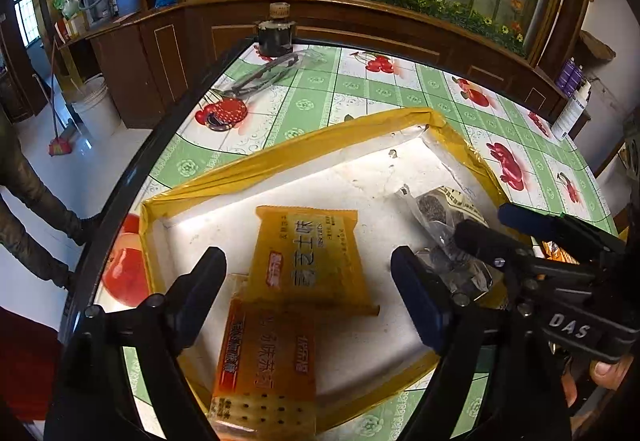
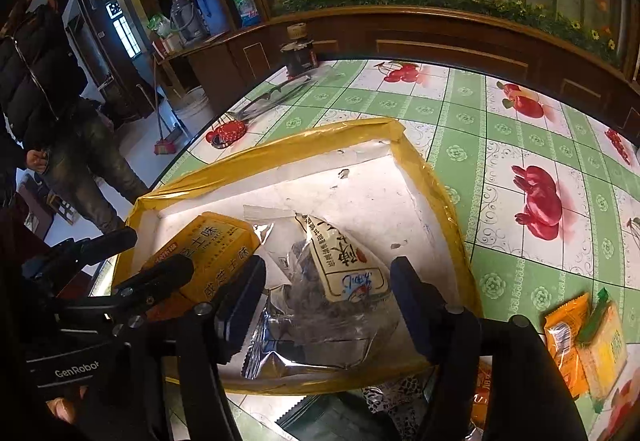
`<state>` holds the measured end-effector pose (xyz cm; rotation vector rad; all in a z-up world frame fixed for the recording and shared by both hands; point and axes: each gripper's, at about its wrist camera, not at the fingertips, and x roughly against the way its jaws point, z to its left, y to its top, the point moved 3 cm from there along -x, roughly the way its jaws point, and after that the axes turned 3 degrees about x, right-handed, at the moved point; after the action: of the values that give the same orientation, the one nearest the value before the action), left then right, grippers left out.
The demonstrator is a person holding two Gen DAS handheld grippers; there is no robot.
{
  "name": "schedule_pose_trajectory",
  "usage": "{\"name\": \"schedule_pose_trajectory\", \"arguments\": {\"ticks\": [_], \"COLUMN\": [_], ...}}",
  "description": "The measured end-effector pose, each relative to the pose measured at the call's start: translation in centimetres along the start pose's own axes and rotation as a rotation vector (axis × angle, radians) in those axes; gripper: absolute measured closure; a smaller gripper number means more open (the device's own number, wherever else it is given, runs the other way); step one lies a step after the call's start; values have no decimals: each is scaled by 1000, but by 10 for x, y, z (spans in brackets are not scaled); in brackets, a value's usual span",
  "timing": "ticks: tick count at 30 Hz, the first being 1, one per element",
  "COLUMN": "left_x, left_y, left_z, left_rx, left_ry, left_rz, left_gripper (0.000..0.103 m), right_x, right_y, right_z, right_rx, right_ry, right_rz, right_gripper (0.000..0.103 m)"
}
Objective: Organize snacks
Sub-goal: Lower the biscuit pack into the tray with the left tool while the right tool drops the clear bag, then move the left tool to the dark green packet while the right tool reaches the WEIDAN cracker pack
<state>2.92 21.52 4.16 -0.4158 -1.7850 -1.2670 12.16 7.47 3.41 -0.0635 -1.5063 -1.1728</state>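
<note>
A white foam tray (image 1: 360, 177) rimmed in yellow tape sits on the table (image 1: 360, 89), close to its near edge. Inside it, the left gripper (image 1: 308, 281) stands wide apart over a yellow cheese cracker pack (image 1: 312, 261) that overlaps an orange cracker pack (image 1: 264, 361) at the tray's near rim; its pads touch neither. The right gripper (image 2: 328, 293), also spread, straddles a clear bag of dark snacks (image 2: 332, 301) by the tray's right wall, without pressing it. More snack packets (image 2: 584, 341) lie on the table outside the tray's right side. At the table's far edge stand a dark jar (image 1: 276, 33), packaged chopsticks (image 1: 260, 77) and a red strainer (image 1: 224, 113).
</note>
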Motion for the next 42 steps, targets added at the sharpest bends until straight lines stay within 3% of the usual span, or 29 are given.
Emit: {"name": "schedule_pose_trajectory", "arguments": {"ticks": [4, 12, 21, 26, 31, 42], "left_x": [16, 51, 71, 77, 76, 42], "left_y": [1, -8, -65, -101, -118, -112], "left_z": [-1, -14, -88, -128, -150, -160], "left_rx": [-15, -69, -277, -460, -665, -870], "left_ry": [-2, -27, -150, -270, -318, -447], "left_rz": [-33, -83, -94, -99, -126, -32], "left_gripper": [0, 0, 0, 0, 0, 0], "right_x": [25, 94, 151, 158, 152, 123], "right_y": [-8, -46, -121, -151, -163, -164], "right_z": [-12, -45, -115, -140, -145, -121], "right_rx": [-36, -112, -205, -228, -237, -224], "right_ry": [-2, 7, -96, -124, -134, -139], "right_rz": [-36, -117, -120, -92, -62, -19], "right_gripper": [31, 27, 25, 25, 25, 25]}}
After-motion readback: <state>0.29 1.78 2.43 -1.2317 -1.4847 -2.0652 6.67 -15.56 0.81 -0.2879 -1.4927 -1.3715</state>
